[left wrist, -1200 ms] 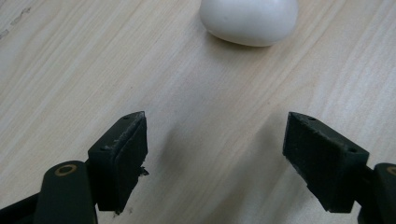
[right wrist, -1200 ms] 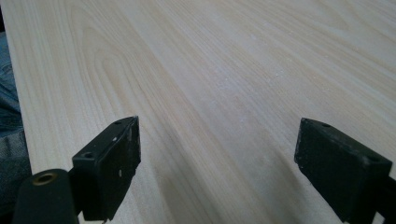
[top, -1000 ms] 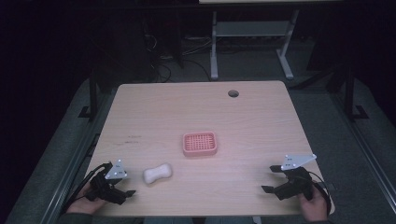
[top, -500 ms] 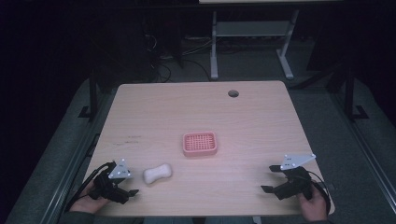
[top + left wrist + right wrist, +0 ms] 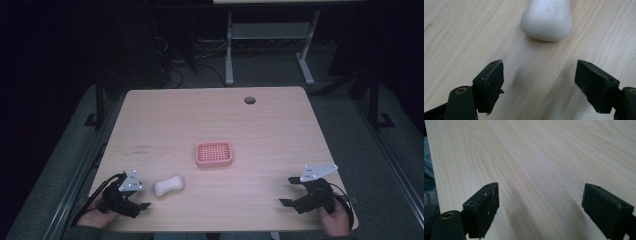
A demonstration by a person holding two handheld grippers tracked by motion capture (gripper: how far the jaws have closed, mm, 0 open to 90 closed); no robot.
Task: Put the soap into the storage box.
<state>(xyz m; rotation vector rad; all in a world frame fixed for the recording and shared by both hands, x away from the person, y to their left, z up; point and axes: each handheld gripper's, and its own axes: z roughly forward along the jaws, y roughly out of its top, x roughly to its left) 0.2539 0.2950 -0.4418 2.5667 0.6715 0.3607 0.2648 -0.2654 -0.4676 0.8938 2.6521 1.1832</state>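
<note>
Down by the table's near edge, both tongs, left and right, spread wide, soap just ahead of the left.

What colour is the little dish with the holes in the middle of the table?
Pink. The soap dish has a grid of small holes, and it shows best in the high view.

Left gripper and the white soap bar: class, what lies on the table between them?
Nothing: the left gripper view shows bare wood between the open left gripper and the soap bar.
</note>
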